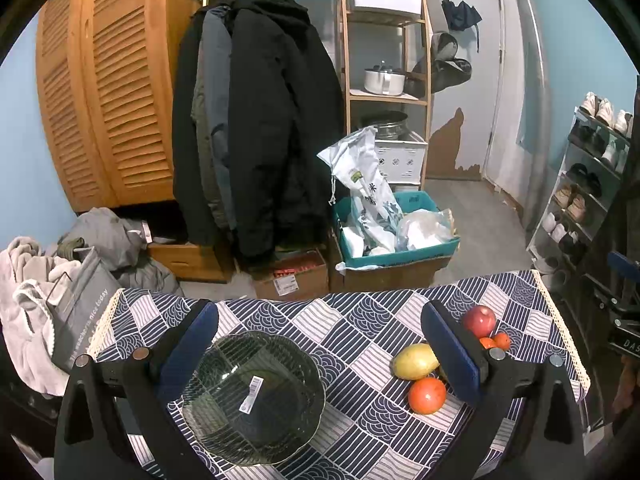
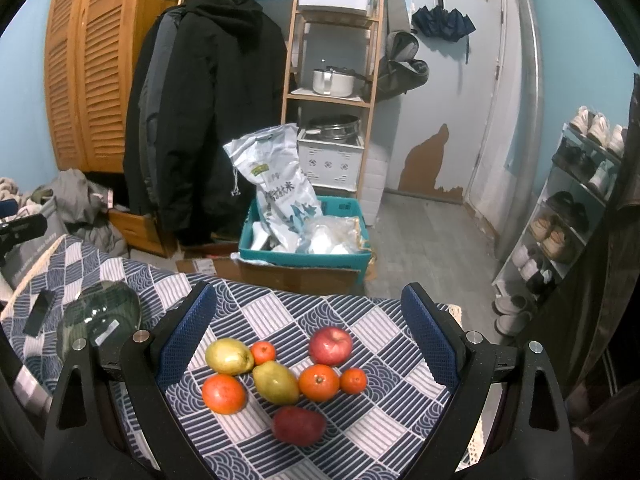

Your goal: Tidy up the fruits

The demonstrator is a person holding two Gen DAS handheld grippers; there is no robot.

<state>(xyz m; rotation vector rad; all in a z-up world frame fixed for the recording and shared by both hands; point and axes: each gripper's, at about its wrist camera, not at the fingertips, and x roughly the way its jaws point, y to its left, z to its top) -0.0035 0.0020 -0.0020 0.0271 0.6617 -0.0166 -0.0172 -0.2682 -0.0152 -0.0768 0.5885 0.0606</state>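
A clear glass bowl with a sticker rests on the patterned tablecloth, between the fingers of my open left gripper, nearer the left finger. To its right lie a yellow-green mango, an orange and a red apple. In the right wrist view my open right gripper hovers over a cluster of fruit: two mangoes, a red apple, several oranges and a dark red mango. The bowl sits far left.
A small black object lies beside the bowl. Beyond the table's far edge stand a teal crate with bags, cardboard boxes, hanging coats, a wooden shelf and a shoe rack.
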